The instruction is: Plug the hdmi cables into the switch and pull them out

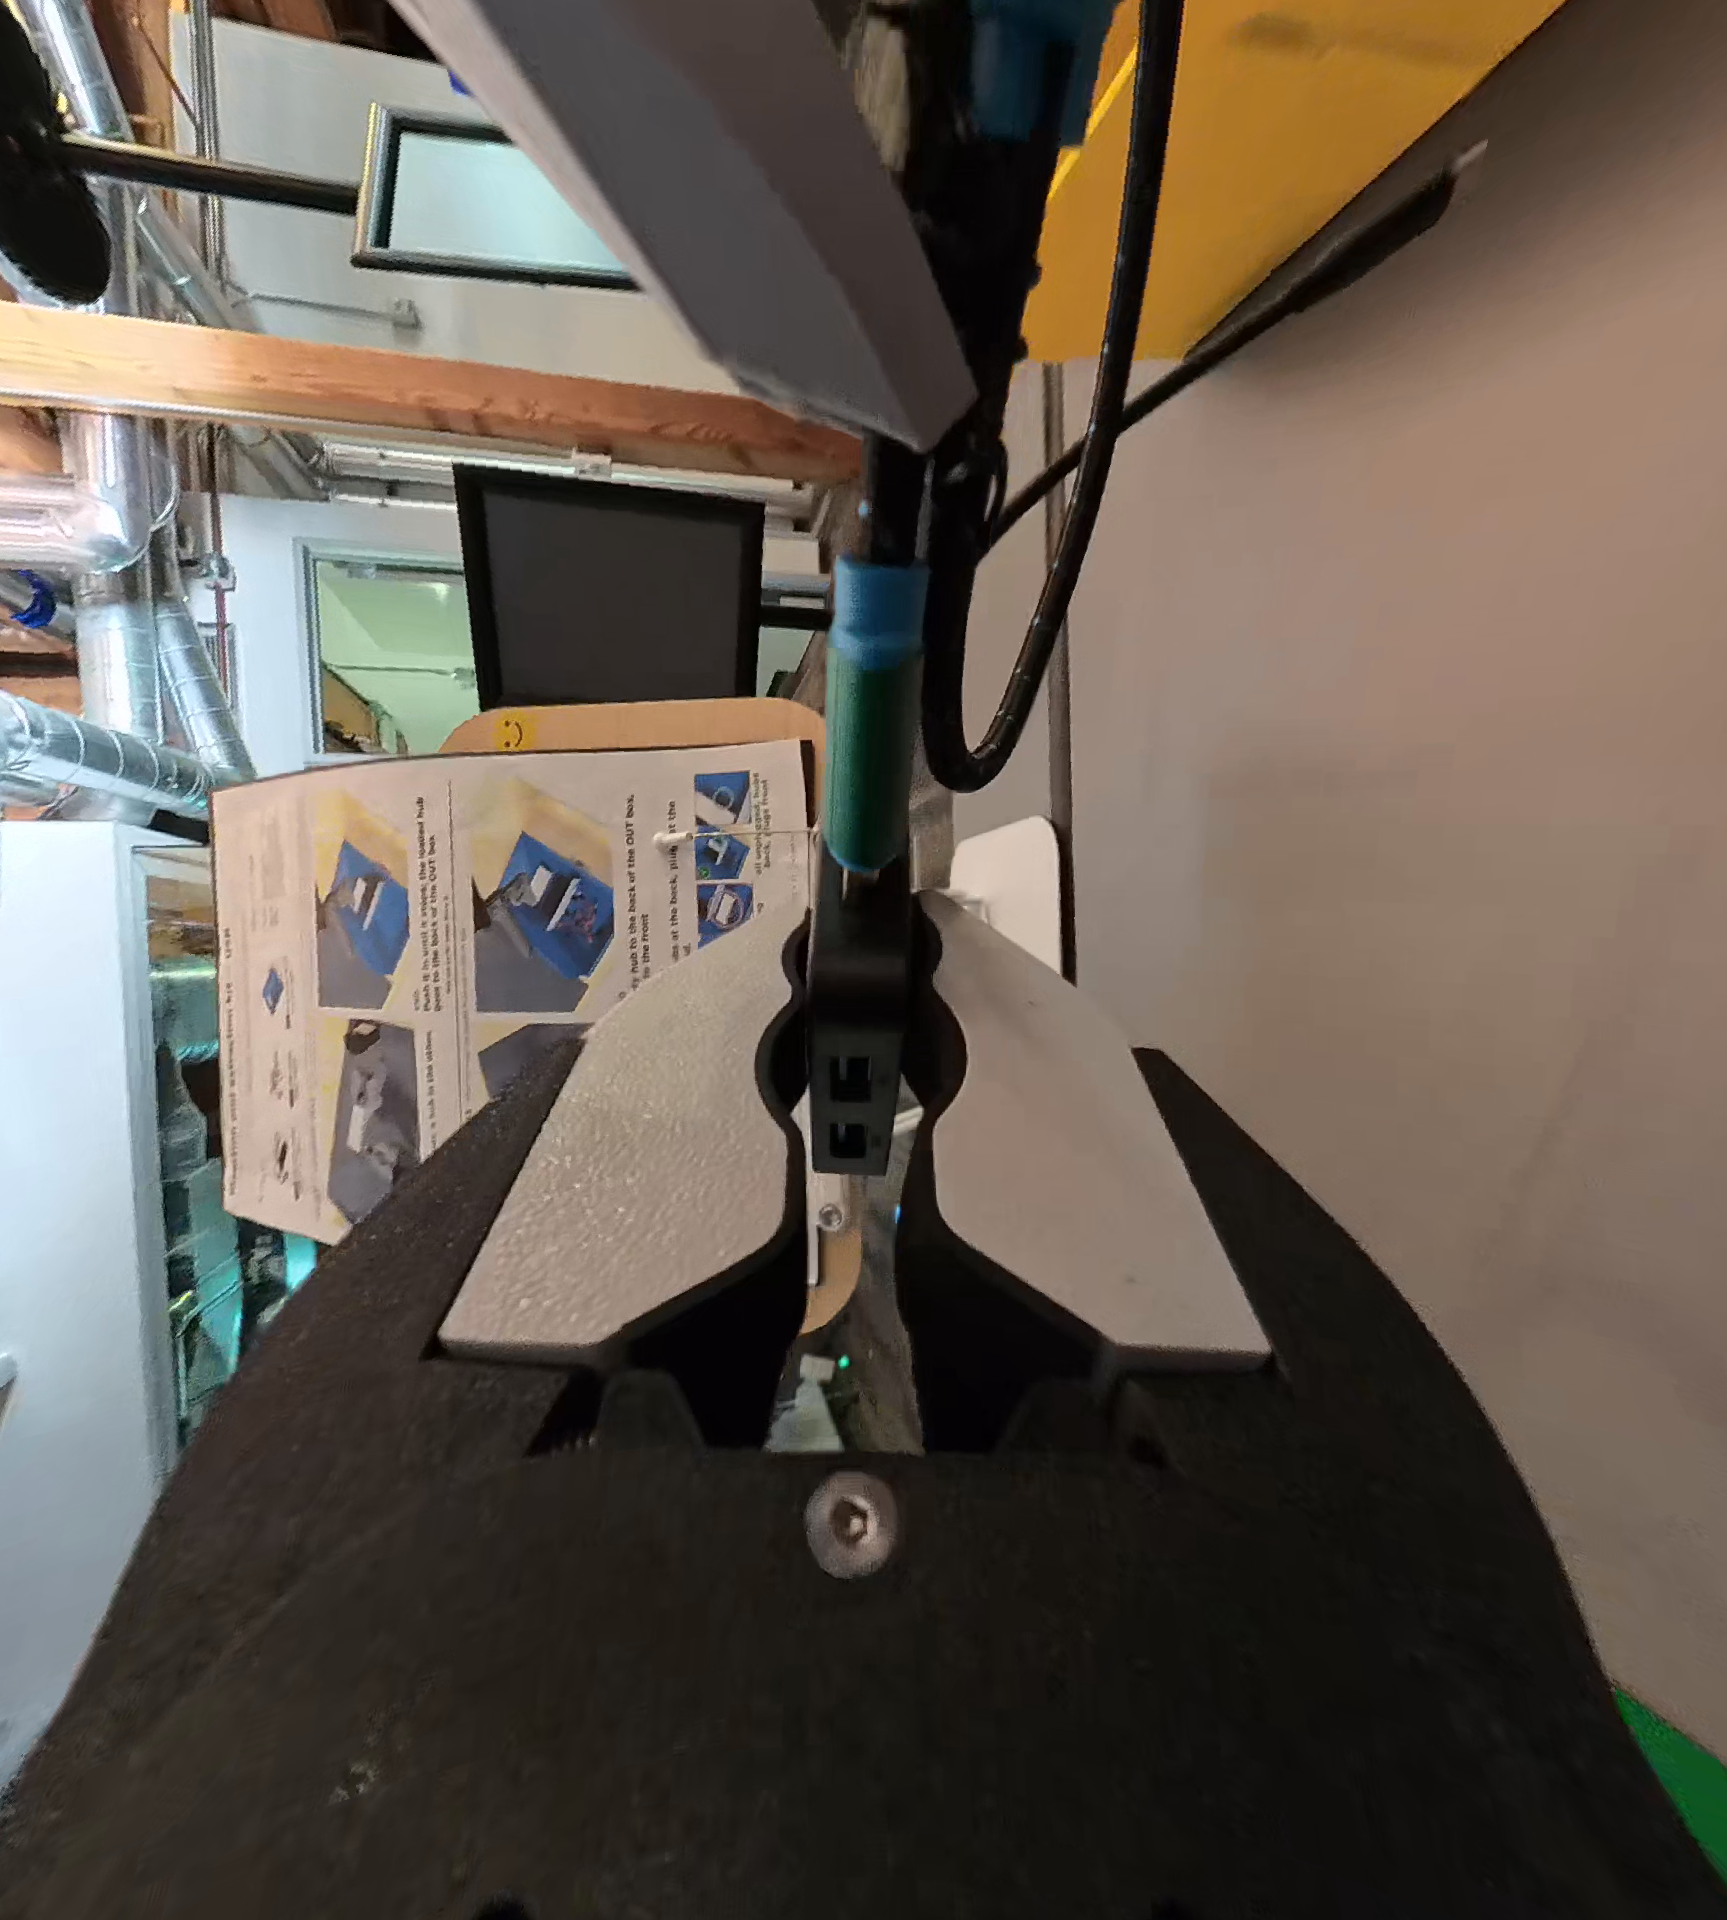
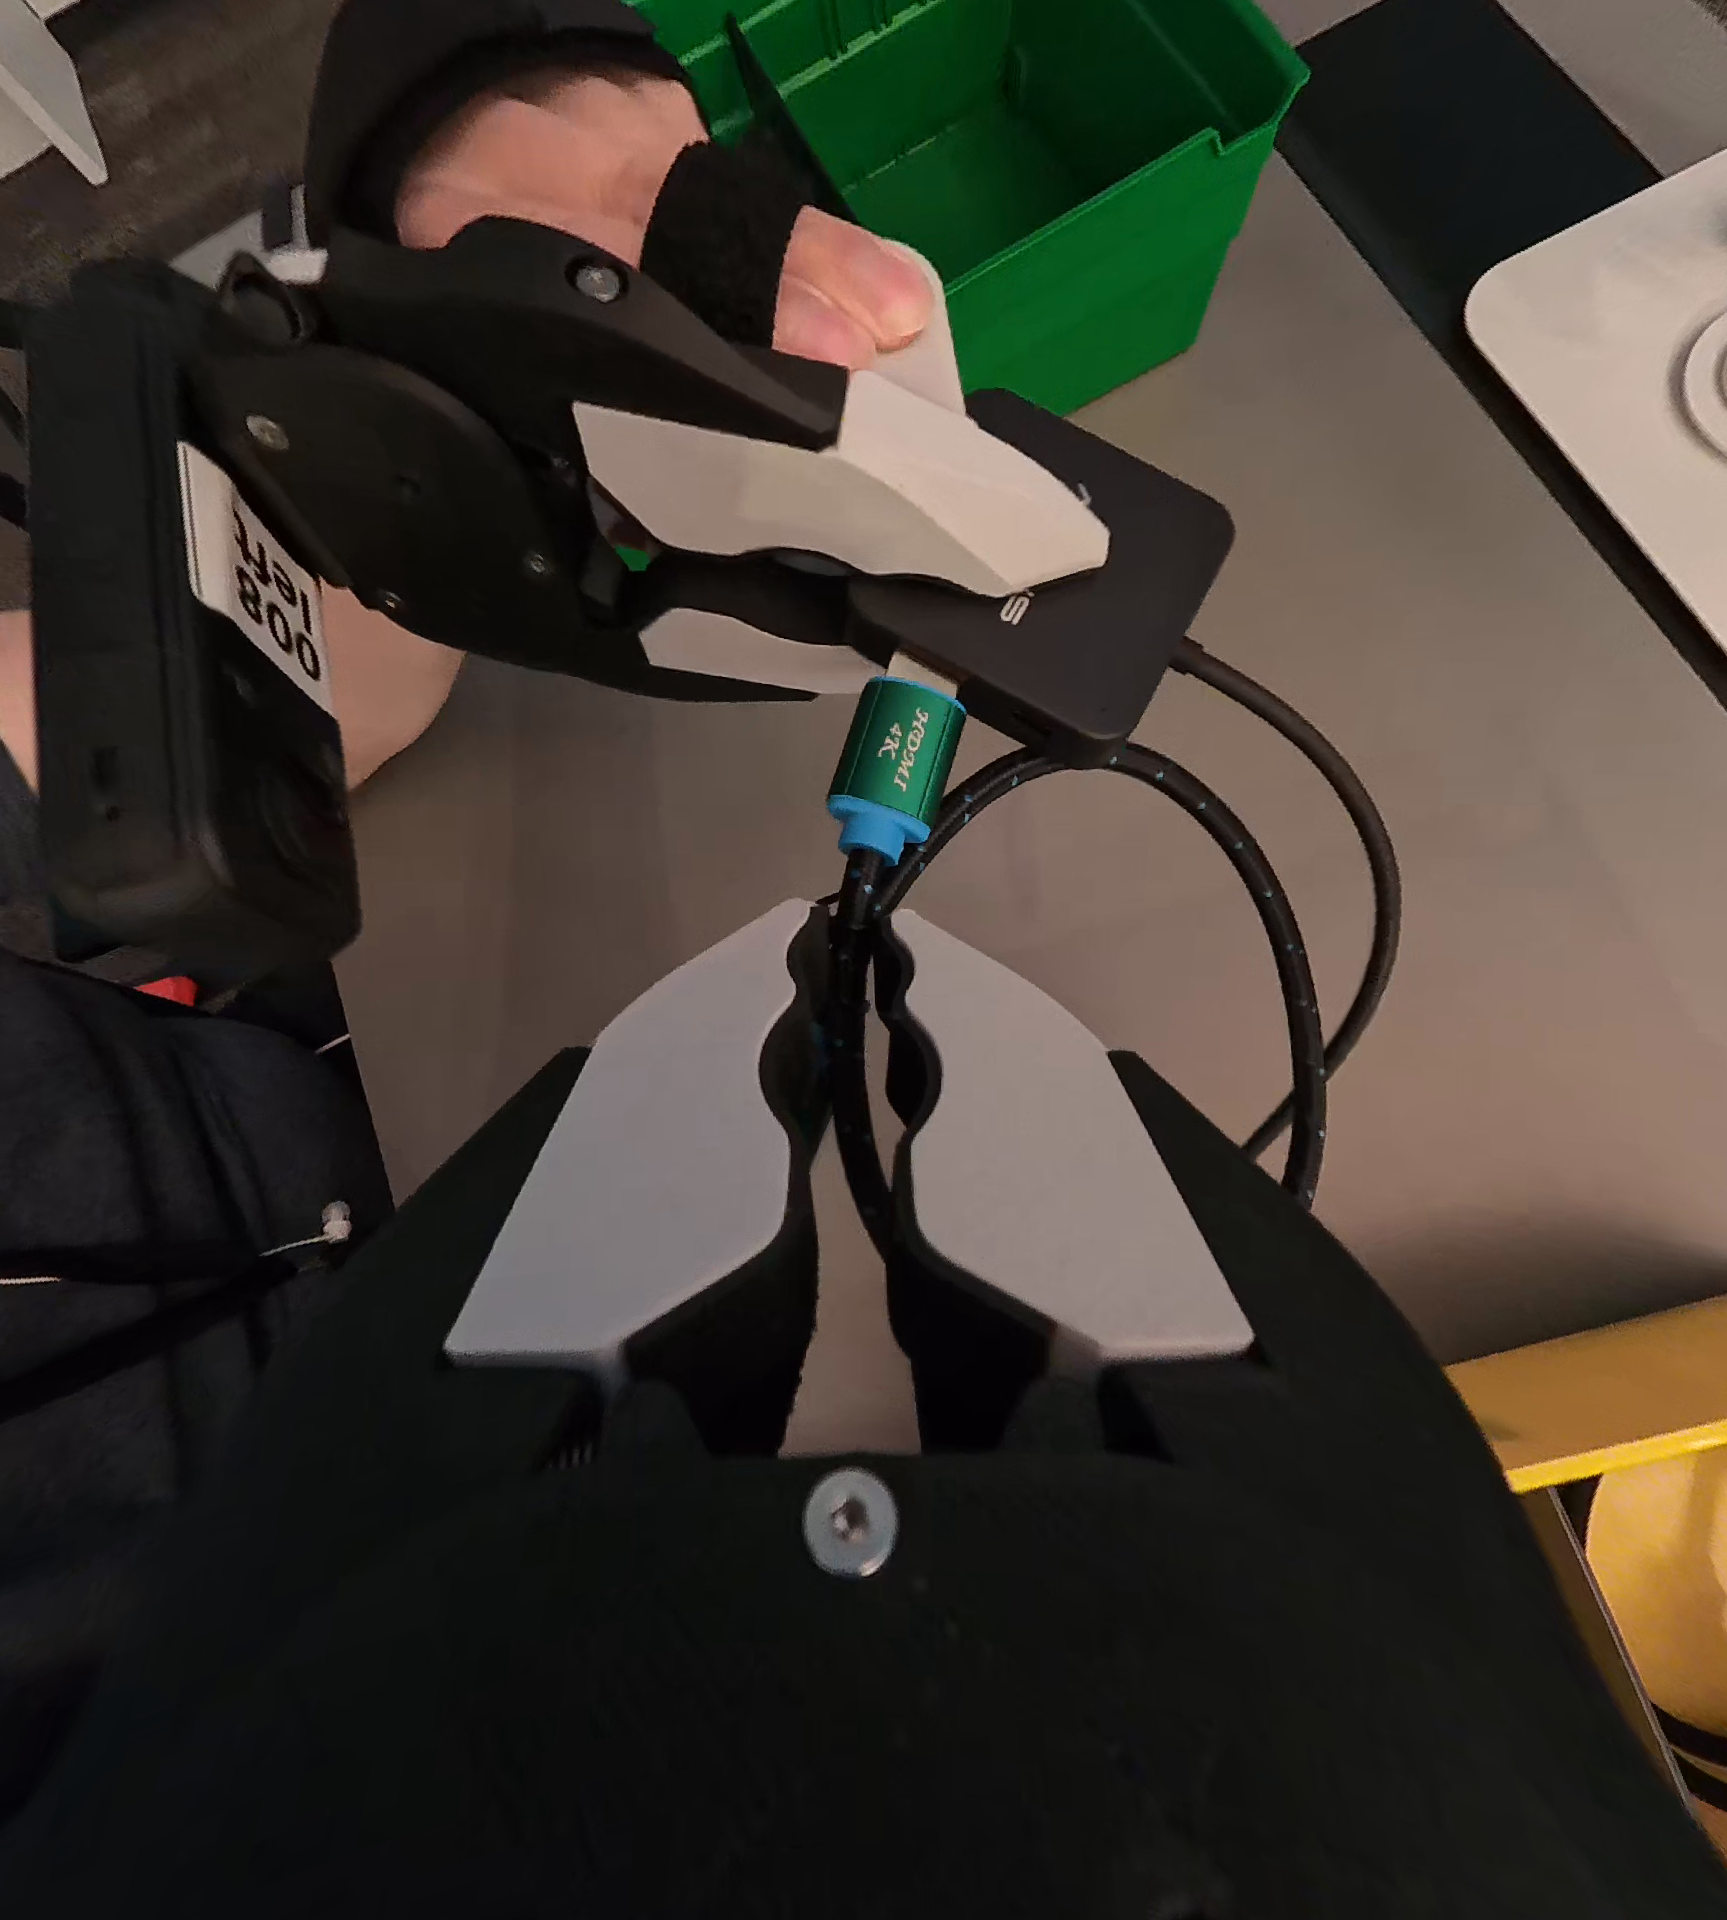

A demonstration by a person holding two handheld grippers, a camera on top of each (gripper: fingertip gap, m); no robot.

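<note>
This looks like a workshop or lab space: exposed wooden beams [image 1: 319,379] and silver ventilation ducts [image 1: 59,748] run overhead (nothing is boxed in), a dark monitor [image 1: 620,592] hangs nearby, and an illustrated instruction sheet [image 1: 485,966] stands at a grey workbench [image 2: 1461,935] with a green parts bin [image 2: 1025,177].

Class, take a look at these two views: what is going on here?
A person holds two grippers. The left gripper clamps a black switch above the grey table. A green HDMI plug is seated in the switch. The right gripper grips that plug's braided cable just behind it.
</note>
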